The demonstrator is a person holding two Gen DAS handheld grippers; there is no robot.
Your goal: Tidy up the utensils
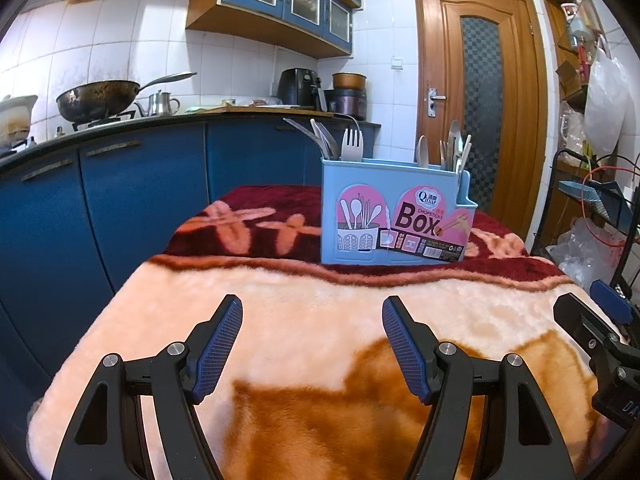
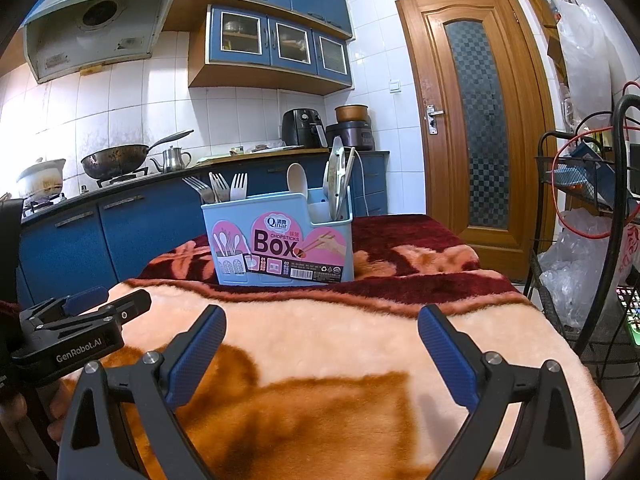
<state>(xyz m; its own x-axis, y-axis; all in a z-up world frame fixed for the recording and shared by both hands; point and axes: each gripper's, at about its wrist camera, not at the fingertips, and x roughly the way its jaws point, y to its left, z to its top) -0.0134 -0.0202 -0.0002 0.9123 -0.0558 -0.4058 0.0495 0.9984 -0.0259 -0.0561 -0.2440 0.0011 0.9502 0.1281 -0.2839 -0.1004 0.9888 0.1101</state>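
Left wrist view: we find forks point(image 1: 352, 145) and spoons point(image 1: 422, 152) already standing in the box point(image 1: 394, 216) — blanket point(image 1: 320, 320) bare, both grippers point(image 1: 312, 344) point(image 2: 322, 354) wide open, empty; task seemingly complete.

A small kitchen with white tiled walls point(image 2: 132, 92), grimy behind the stove; blue base cabinets point(image 1: 132, 200) run under a dark countertop point(image 2: 168, 174); glass-fronted blue wall cabinets point(image 2: 276, 42) hang above, beside a stained range hood point(image 2: 96, 36); a wooden door point(image 2: 476, 120) with a checkered glass panel stands shut at right; a black wire rack point(image 2: 576, 208) flanks it; bright light glares off the tiles at left.
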